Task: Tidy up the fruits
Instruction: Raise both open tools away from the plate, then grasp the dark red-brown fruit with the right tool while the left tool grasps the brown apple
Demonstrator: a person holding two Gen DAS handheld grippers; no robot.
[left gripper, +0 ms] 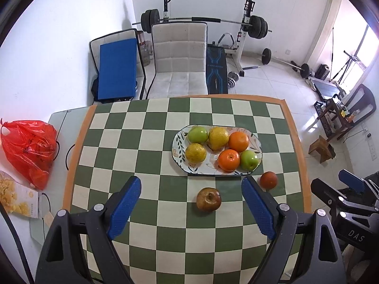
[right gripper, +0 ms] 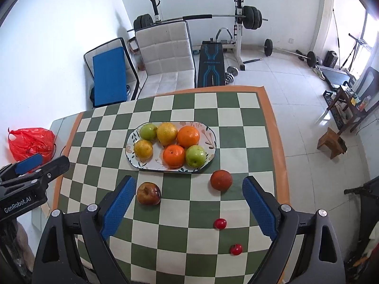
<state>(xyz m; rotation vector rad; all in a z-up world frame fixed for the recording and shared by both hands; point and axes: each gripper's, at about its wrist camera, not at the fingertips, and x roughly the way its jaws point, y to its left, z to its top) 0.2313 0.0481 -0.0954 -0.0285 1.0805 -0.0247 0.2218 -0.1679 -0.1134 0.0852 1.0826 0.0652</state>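
The plate (right gripper: 209,152) sits mid-cloth and already carries 6 fruits: 2 green apples (right gripper: 195,156), 2 oranges (right gripper: 188,136) and 2 yellow citrus (right gripper: 167,133), packed so they touch. Outside it, on the checkered cloth (right gripper: 206,258), lie 4 loose pieces: a bruised brown apple (right gripper: 148,193) just beside the plate's near rim, a dull red fruit (right gripper: 221,180) to its right, and 2 small red fruits (right gripper: 220,223) closer to you.

Your right gripper (right gripper: 188,207) hangs above the loose pieces with its jaws spread wide and nothing between them. Your left gripper (left gripper: 191,204) is likewise wide apart and empty, with the brown apple in its view roughly between the blue pads (left gripper: 124,207).

Watch these risks:

- The brown apple looks soft and sunken at the top. Squeeze it hard and you may crush it; pinch it off-centre and it may roll.
- The plate has little free room. Set another fruit among the 6 and you may push a green apple or an orange over the low rim.
- The 2 small red fruits are round and tiny against your pads. They will likely squirt away and roll toward the cloth's near edge if you close on them unevenly.
- The dull red fruit lies not far from the table's right edge; a nudge from the outer finger could send it off.
- Both grippers are aimed at the same patch, so they could collide.
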